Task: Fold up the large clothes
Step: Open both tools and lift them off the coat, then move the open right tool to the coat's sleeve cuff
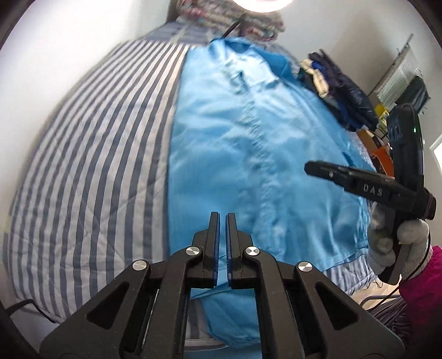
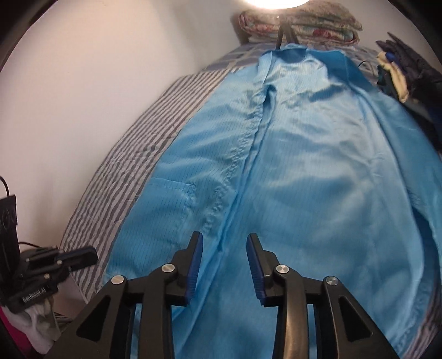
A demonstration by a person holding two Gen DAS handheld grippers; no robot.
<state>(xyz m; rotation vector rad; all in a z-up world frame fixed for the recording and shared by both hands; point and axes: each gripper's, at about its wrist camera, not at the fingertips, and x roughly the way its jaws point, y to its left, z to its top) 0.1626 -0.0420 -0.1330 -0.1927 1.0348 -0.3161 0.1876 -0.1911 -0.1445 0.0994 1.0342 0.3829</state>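
A large light-blue coat [image 1: 248, 143] lies spread lengthwise on a striped bed, front up, with a zipper line down its middle; it also fills the right wrist view [image 2: 304, 165]. My left gripper [image 1: 223, 218] hovers above the coat's near hem, its jaws nearly together with a thin empty gap. My right gripper [image 2: 224, 239] is open and empty above the lower middle of the coat. The right gripper also shows in the left wrist view [image 1: 310, 167], and the left gripper in the right wrist view [image 2: 92, 252] off the bed's left corner.
The blue-and-white striped bedcover [image 1: 96, 165] runs along a white wall [image 2: 96, 69]. Folded floral quilts [image 2: 301, 24] sit at the head. A pile of dark clothes [image 1: 337, 91] lies on the right edge. A black device [image 2: 8, 221] stands at left.
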